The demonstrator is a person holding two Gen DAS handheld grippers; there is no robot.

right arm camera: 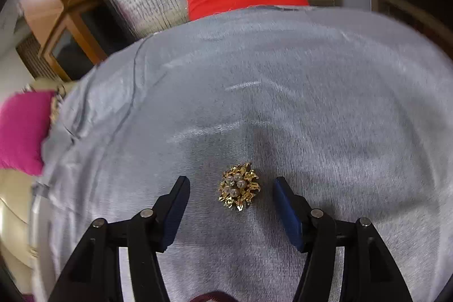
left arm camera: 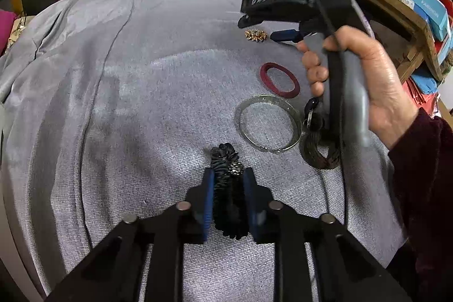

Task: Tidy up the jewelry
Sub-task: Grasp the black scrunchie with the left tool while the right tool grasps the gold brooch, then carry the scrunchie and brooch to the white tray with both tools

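The left gripper (left arm camera: 228, 183) is clamped on a black ruffled scrunchie (left arm camera: 226, 160), which is squeezed between the blue pads while it lies on the grey cloth (left arm camera: 141, 104) covering the table. Only part of the soft fabric is pinched, so it could be drawn out of the jaws when lifted, or the cloth beneath could be caught and dragged along with it.

The right gripper (right arm camera: 230, 188) is held with its jaws apart, straddling a gold brooch with pearls (right arm camera: 239, 186) but not touching it. The brooch is small, low and spiky; if the jaws are closed too high, it may be skipped over or flicked aside, and its edges could be snagged in the weave.

A maroon band (left arm camera: 279, 79), a clear bangle (left arm camera: 269, 123) and a dark bangle (left arm camera: 314, 154) lie close beside the person's hand (left arm camera: 368, 81), where they might be nudged out of place.
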